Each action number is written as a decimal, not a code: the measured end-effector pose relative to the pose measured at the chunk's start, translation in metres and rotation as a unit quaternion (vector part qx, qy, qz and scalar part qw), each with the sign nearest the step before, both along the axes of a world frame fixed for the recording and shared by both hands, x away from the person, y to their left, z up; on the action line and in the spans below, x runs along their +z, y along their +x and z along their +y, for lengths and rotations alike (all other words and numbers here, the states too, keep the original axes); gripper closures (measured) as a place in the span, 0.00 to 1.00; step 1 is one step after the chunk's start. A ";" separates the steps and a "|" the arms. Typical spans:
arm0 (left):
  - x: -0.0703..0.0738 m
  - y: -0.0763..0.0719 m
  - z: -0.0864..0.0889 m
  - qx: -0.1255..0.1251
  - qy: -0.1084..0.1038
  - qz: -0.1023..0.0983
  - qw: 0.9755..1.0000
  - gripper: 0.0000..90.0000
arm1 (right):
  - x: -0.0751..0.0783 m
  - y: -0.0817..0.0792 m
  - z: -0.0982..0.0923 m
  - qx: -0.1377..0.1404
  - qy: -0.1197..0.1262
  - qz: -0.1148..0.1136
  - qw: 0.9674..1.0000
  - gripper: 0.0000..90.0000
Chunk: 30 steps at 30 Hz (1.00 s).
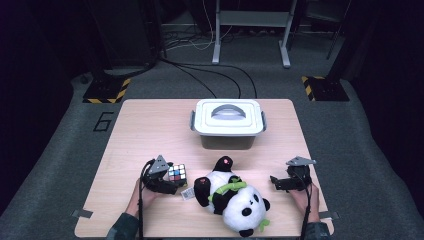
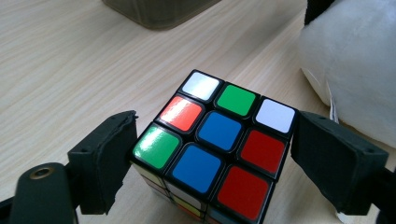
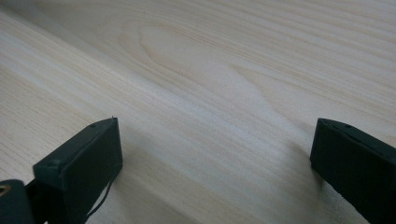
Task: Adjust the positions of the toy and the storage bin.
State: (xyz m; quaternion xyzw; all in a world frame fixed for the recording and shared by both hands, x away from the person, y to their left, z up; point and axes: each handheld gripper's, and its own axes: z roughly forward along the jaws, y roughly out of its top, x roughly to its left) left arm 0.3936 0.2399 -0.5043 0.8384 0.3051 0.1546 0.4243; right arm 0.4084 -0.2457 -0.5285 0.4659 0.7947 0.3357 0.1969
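My left gripper (image 2: 210, 154) has the cube (image 2: 217, 147) between its jaws; one pad looks to be touching the cube's side while the other stands just off the opposite edge, so I read it as bracketing rather than clamped, nothing gripped yet. The cube sits on the table (image 1: 150, 120) near the front left, just beside the panda (image 1: 232, 197), whose white plush shows at the right edge of the left gripper view. I judge the cube to be light, rigid and hard-shelled, with glossy stickers that could slide under the pads; its layers may also twist if squeezed off-centre. The safest hold is flat on two opposite faces, pads centred on the middle row, not on a corner or edge. In the high view the left hand (image 1: 145, 192) comes in low from the table's front edge, the gripper (image 1: 167, 180) lying nearly level and pointing toward the cube (image 1: 177, 173), its grey plate on top. My right gripper (image 3: 215, 163) is spread wide over bare wood with nothing between the jaws; in the high view it (image 1: 282, 182) rests near the front right, pointing toward the panda but apart from it, the hand (image 1: 302, 195) behind it. Farther back at the table's middle stands the lidded bin (image 1: 227, 122), closed, well apart from both grippers.
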 end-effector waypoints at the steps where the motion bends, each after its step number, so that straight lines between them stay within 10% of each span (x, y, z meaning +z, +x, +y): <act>1: 0.000 0.000 0.001 -0.004 0.001 0.001 1.000 0.18 | 0.000 0.000 0.000 0.001 -0.001 -0.001 1.000 0.02; 6: -0.001 -0.001 0.005 -0.002 -0.011 0.000 1.000 0.37 | 0.000 0.000 0.000 0.000 0.000 -0.001 1.000 0.02; 17: 0.000 -0.004 -0.005 0.033 -0.028 -0.011 0.999 0.27 | 0.000 0.000 0.000 0.000 0.000 -0.001 1.000 0.02; 30: -0.009 -0.002 -0.008 0.058 -0.029 -0.015 0.998 0.38 | 0.000 0.000 0.000 0.001 0.001 -0.001 1.000 0.02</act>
